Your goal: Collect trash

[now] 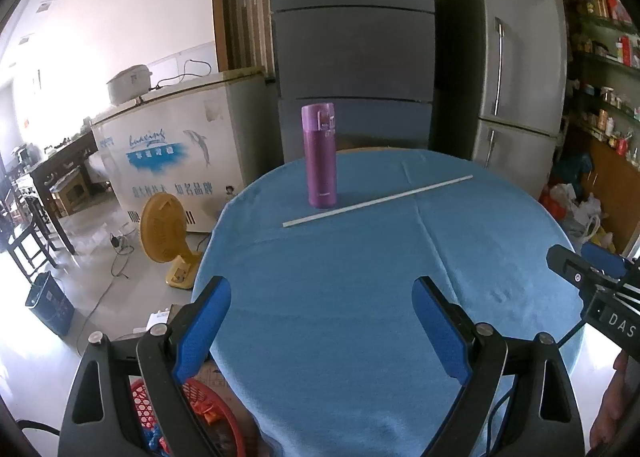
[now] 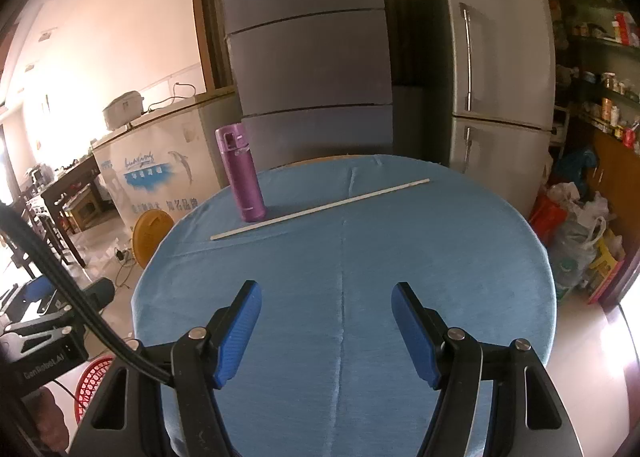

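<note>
Round table (image 1: pixel 360 297) draped in a blue cloth, bearing just two things: a purple flask (image 1: pixel 319 155) upright toward the far left edge, and a long white stick (image 1: pixel 378 201) flat on the cloth just in front of it, slanting from the left edge up toward the far right edge. No wrappers, scraps or crumpled paper visible anywhere on the cloth.

Below the near left edge, on the floor, a red basket (image 1: pixel 200 413) with orange and blue bits inside; possibly the trash container, though not certain. Whether those bits are collected trash cannot be told.

Left gripper (image 1: pixel 320 297) spread wide, holding nothing, hovering over the near edge. Right gripper (image 2: pixel 326 305) likewise spread wide and empty, over the near middle of the cloth.

Judging by this: a table nearly bare of rubbish, fitting either a late stage with only the stick left to go, or a pause with the stick as the one candidate piece. Flask more likely a keeper than trash.
</note>
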`<state>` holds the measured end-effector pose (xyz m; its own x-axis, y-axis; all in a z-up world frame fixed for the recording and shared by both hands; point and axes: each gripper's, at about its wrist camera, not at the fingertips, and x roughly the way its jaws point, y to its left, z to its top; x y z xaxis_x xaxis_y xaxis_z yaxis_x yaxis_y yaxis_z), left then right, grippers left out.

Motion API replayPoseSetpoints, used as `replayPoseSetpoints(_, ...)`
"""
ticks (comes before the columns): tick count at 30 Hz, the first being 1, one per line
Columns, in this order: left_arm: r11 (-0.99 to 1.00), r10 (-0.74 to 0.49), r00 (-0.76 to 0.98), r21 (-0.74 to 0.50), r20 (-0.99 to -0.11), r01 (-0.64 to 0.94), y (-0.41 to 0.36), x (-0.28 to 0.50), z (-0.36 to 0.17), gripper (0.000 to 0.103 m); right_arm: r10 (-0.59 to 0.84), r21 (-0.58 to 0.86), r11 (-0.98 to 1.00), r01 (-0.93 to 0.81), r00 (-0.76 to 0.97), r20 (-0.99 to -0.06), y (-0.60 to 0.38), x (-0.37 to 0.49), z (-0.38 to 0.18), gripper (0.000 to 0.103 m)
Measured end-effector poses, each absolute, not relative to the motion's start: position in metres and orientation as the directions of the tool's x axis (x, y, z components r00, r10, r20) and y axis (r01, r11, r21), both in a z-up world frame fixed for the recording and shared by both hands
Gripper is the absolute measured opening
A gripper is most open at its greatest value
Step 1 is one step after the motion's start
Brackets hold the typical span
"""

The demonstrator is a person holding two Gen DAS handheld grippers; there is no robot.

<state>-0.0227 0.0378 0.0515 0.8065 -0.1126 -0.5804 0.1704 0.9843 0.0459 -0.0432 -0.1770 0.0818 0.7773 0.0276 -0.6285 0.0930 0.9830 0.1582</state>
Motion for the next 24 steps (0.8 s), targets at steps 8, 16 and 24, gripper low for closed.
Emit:
replayPoseSetpoints(8,0.984,-0.106,0.794,0.050,-0.598,0.169,0.040,-0.012,0.042,0.092,0.037,0.160,0.983,0.088,0.762,-0.647,-0.168,-0.031,0.071,0.071)
replayPoseSetpoints(16,0.981,-0.097,0.771,0.072,-0.629,0.182,0.030,0.003,0.031,0.092,0.048,0.177,0.979,0.096,0.743,-0.667,-0.173,-0.014,0.055,0.071)
replayPoseSetpoints(24,0.963,-0.177,0.701,0.026,-0.691,0.269,0.000,0.026,0.011,0.092,0.043,0.203,0.969,0.138,0.721,-0.691,-0.202,0.003,0.026,0.071)
